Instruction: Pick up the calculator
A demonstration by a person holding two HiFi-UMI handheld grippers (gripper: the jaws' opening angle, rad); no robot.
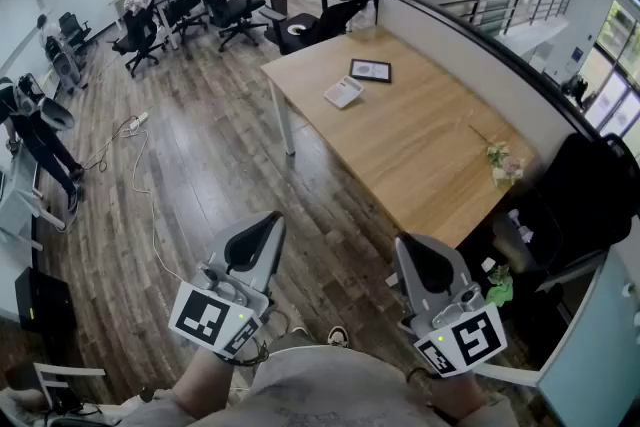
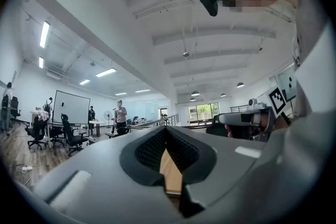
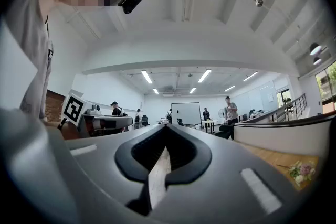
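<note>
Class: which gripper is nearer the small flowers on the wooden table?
Right. The right gripper is by the table's near end, flowers ahead to its right; the left gripper is over the floor, farther left.

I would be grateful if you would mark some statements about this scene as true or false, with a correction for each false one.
1. The calculator lies on the wooden table. True.
2. The right gripper is shut on the calculator. False: its fingers are together on nothing, and the calculator is far off on the table.
3. A black frame lies on the table next to the calculator. True.
4. The flowers lie on the floor. False: they lie on the table, near its edge by the partition.
5. The left gripper is held over the table. False: it is above the wooden floor, short of the table.
</note>
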